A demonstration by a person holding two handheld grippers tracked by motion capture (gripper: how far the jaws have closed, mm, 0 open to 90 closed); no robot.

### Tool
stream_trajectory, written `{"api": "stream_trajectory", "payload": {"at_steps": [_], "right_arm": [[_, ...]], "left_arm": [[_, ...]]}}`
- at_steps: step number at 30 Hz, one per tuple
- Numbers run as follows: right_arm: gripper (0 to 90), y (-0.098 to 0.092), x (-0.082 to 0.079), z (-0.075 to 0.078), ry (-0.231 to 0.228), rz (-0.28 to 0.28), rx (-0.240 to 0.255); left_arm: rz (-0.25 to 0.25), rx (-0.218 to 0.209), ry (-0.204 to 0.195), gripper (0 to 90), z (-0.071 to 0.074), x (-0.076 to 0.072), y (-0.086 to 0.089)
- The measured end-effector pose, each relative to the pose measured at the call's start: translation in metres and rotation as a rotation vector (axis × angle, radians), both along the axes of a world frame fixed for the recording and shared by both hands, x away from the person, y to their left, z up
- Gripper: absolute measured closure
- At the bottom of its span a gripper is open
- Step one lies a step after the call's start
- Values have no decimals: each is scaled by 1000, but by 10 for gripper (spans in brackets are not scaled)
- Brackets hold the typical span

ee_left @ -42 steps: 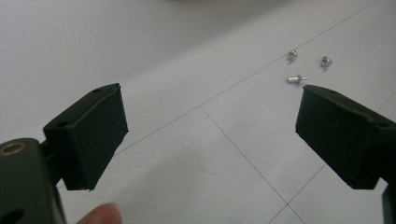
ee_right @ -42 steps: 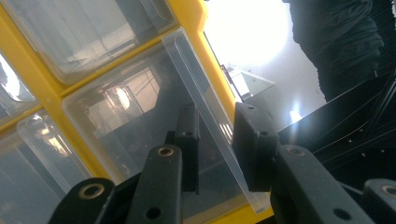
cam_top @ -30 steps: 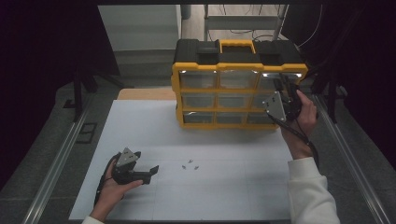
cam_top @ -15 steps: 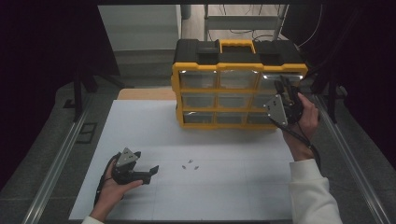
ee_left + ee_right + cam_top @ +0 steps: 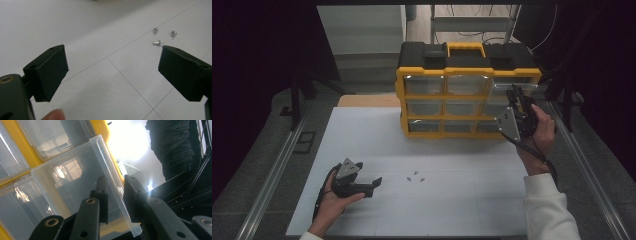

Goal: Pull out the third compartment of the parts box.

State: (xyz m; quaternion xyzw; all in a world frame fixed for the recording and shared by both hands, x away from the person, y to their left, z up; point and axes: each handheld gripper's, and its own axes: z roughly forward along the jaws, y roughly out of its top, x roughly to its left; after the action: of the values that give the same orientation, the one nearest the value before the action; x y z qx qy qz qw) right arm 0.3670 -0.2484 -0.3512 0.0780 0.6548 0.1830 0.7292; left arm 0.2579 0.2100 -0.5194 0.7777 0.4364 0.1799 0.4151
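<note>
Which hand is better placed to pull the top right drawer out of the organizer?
Right. The right gripper already has its jaws closed on the front wall of the clear drawer, while the left gripper rests open on the table near the screws.

Dim room, dark surround; white table (image 5: 462, 150) evenly lit. Right gripper view: strong backlight glare, reflections on clear drawer (image 5: 75, 185). Near jaws soft.

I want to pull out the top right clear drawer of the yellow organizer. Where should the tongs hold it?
Grip the clear drawer by its thin front wall, coming from the front, one jaw inside and one outside, as the right tongs do here; that upright lip fits between the jaws.
</note>
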Motion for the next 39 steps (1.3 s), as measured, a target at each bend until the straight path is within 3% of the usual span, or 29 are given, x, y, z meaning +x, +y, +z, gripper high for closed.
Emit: {"api": "stream_trajectory", "payload": {"at_steps": [20,39], "right_arm": [[752,0,-17,-1,-17,-4,-34],[752,-1,-25,-2,-17,-6,-24]], "left_arm": [[0,-3,0,95,0,0,0],[2,-2,-1,95,0,-1,0]]}}
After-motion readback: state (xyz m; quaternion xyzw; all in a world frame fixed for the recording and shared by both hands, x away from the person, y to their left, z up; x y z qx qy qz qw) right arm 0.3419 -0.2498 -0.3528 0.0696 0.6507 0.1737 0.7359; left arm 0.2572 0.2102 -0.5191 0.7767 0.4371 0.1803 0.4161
